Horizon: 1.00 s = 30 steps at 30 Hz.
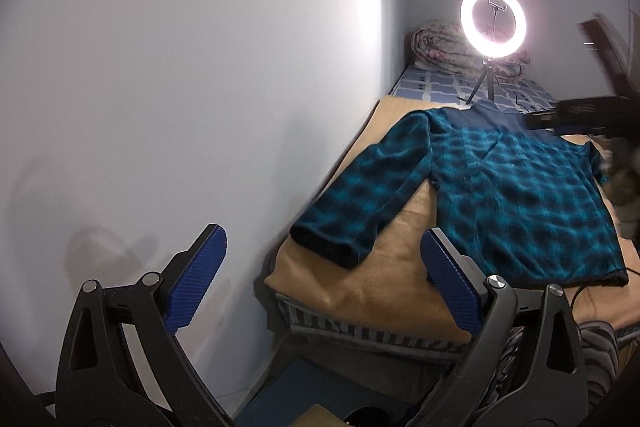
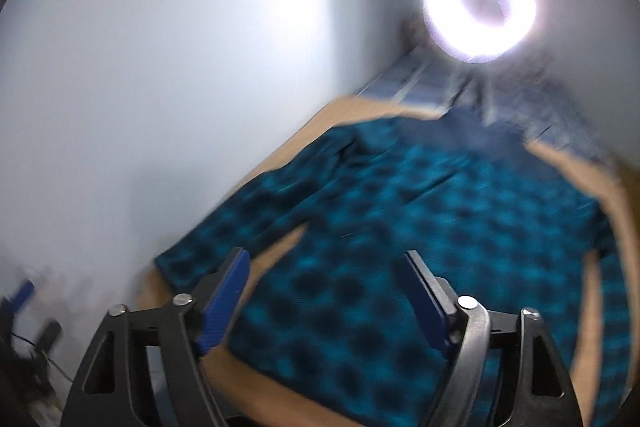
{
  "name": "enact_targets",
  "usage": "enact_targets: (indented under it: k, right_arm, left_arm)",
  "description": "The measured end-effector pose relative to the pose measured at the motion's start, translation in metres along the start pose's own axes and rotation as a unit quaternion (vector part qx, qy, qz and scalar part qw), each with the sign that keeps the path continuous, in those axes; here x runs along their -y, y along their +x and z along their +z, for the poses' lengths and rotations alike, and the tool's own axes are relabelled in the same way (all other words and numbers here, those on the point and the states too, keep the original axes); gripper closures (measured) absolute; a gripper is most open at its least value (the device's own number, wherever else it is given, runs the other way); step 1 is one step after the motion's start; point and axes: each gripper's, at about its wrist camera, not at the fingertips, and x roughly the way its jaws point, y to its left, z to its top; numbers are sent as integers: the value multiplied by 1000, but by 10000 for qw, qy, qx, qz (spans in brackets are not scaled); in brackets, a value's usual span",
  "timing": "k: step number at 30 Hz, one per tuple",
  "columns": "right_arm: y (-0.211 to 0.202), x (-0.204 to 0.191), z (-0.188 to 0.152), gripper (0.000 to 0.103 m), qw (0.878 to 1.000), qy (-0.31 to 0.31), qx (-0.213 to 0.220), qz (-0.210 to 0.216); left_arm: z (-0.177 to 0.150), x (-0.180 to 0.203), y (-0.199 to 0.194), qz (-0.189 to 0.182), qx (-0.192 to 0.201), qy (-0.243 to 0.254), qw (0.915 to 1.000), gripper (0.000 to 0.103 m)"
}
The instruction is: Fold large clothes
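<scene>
Plaid fleece jacket [image 1: 500,195] lies spread flat, back up, on the tan blanket [image 1: 384,291] covering the bed, collar toward the ring light [image 1: 493,21], hem toward me. Its long axis runs away from both tongs. My left tongs [image 1: 324,283] gape empty, short of the near sleeve cuff [image 1: 324,247]. My right tongs [image 2: 324,303] stand open over the hem, nearer the cloth (that view is motion-blurred). The far sleeve is cut off at the frame edge.

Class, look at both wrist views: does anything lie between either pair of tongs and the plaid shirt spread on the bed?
Nothing visible does. The shirt lies flat with its sleeve out, and both the left tongs and right tongs are open and empty, with open space ahead.
</scene>
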Motion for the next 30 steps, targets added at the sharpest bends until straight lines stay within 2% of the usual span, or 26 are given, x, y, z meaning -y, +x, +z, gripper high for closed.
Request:
enact_targets:
  k: [4, 11, 13, 17, 21, 25, 26, 27, 28, 30]
  right_arm:
    - [55, -23, 4, 27, 9972, 88, -486, 557]
    - [144, -47, -1, 38, 9856, 304, -1346, 980]
    - [177, -46, -4, 43, 9797, 507, -1619, 1069]
    - [228, -40, -11, 43, 9632, 1143, -2080, 1264]
    - [257, -45, -19, 43, 9544, 1350, -2318, 1313]
    - [269, -64, -22, 49, 9532, 1197, -2401, 1391]
    - [271, -68, -22, 56, 9534, 1145, -2408, 1414]
    - [273, -72, -23, 68, 9529, 1113, -2432, 1427]
    - [275, -76, -23, 74, 9518, 1092, -2476, 1442]
    - [276, -80, -22, 94, 9498, 1046, -2582, 1425]
  left_arm:
    - [-7, -5, 7, 44, -145, -91, 9998, 4]
    - [-17, -13, 28, 41, -518, -322, 9981, 4]
    - [-21, -13, 34, -14, -612, -352, 9975, 4]
    - [-27, -10, 47, -179, -795, -358, 9960, 4]
    - [-29, -10, 55, -276, -841, -395, 9953, 5]
    - [-29, -10, 64, -350, -920, -432, 9942, 9]
    - [-30, -10, 65, -368, -938, -439, 9939, 9]
    - [-30, -11, 68, -384, -965, -454, 9936, 9]
    - [-31, -11, 69, -379, -984, -472, 9933, 9]
    - [-31, -13, 71, -440, -977, -531, 9928, 9]
